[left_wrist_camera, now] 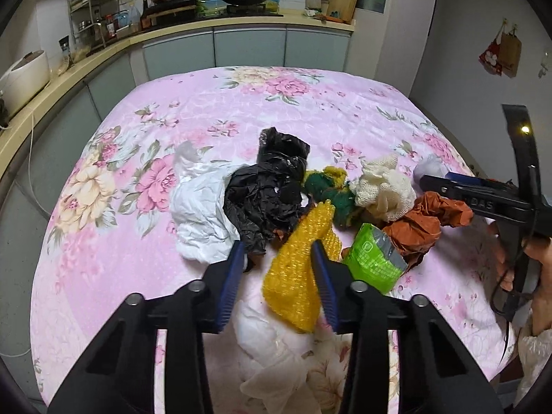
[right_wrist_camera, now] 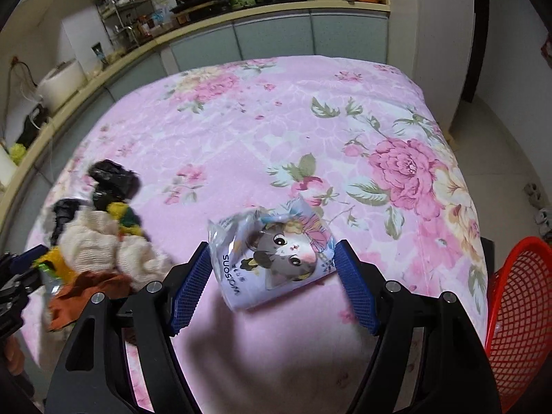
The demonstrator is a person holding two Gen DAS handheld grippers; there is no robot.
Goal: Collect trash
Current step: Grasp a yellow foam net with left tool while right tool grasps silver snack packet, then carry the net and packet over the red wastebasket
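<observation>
A trash pile lies on the pink floral tablecloth (left_wrist_camera: pixel 145 145): white paper (left_wrist_camera: pixel 200 214), black plastic bag (left_wrist_camera: pixel 269 189), yellow mesh sponge (left_wrist_camera: pixel 296 276), green wrapper (left_wrist_camera: pixel 374 262), brown paper (left_wrist_camera: pixel 424 224), cream cloth (left_wrist_camera: pixel 383 186), green-yellow scrap (left_wrist_camera: pixel 327 186). My left gripper (left_wrist_camera: pixel 279 252) is open, its jaws on either side of the yellow sponge. My right gripper (right_wrist_camera: pixel 272 258) is open around a Watsons tissue pack with a cat print (right_wrist_camera: pixel 276 258); whether its pads touch the pack is unclear. The right gripper also shows in the left wrist view (left_wrist_camera: pixel 427 177).
A red mesh basket (right_wrist_camera: pixel 514 310) stands off the table's right edge. The trash pile sits left of the right gripper (right_wrist_camera: pixel 100 248). A kitchen counter (left_wrist_camera: pixel 103 45) with pans and racks runs behind and to the left.
</observation>
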